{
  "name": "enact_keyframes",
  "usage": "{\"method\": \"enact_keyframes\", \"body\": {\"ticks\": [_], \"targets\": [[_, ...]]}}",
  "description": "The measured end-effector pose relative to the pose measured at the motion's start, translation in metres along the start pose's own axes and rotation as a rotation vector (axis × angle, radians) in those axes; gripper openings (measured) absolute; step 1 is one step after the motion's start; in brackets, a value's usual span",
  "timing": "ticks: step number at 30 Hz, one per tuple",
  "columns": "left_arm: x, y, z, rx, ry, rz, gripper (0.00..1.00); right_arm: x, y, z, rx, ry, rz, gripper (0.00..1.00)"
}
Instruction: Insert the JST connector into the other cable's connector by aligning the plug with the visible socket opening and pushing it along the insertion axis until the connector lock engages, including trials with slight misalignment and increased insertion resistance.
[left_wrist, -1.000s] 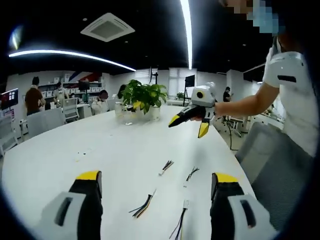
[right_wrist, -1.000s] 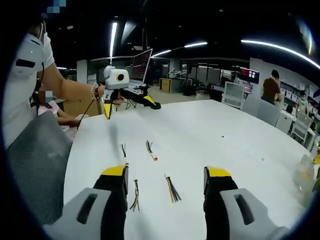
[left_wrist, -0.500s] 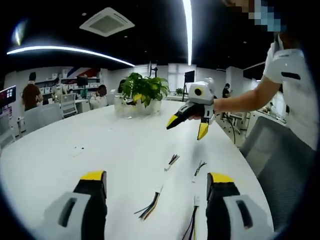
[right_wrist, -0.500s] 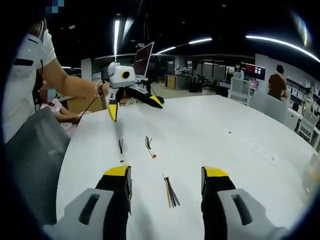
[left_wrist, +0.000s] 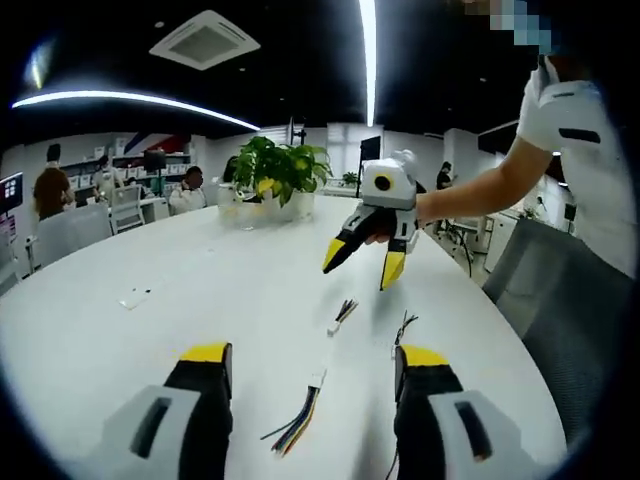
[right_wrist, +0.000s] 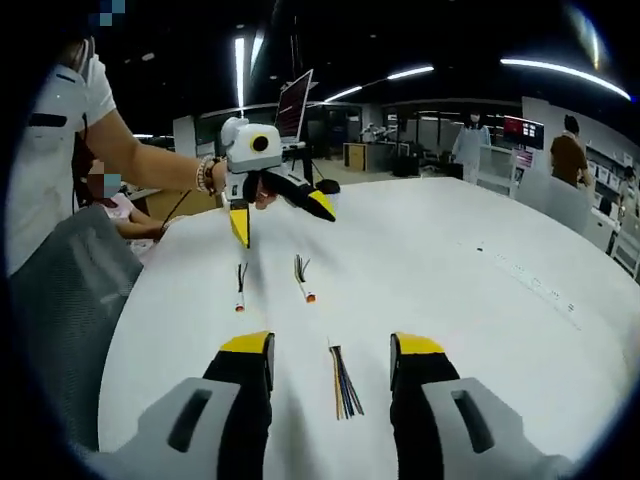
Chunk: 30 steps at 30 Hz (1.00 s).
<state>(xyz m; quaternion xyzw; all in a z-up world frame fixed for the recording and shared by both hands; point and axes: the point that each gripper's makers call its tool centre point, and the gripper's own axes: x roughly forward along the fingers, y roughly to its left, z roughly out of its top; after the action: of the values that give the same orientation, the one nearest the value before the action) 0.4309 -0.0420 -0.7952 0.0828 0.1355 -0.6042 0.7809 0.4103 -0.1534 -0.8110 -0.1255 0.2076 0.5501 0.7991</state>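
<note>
Both grippers are spread and hold nothing: the left gripper (left_wrist: 305, 362) and right gripper (right_wrist: 327, 352) hover above the white counter (right_wrist: 450, 290), where short cables with connectors (right_wrist: 343, 383) lie loose between them.

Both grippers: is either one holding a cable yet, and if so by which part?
Nothing is held. The left gripper and right gripper are open and empty above the table; the cables lie loose on it.
</note>
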Motion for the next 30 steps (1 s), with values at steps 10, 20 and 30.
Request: {"method": "enact_keyframes", "body": {"ticks": [10,20,30], "targets": [[0.020,0.000,-0.021,-0.045,0.035,-0.014,0.46,0.016,0.000,-0.010,0.005,0.006,0.022,0.34],[0.034,-0.007,-0.034,-0.027,0.062,-0.034,0.31,0.026,-0.003,-0.014,0.006,0.005,0.043,0.28],[0.036,-0.007,-0.040,-0.042,0.074,-0.033,0.22,0.036,-0.004,-0.023,-0.001,0.024,0.053,0.23]]}}
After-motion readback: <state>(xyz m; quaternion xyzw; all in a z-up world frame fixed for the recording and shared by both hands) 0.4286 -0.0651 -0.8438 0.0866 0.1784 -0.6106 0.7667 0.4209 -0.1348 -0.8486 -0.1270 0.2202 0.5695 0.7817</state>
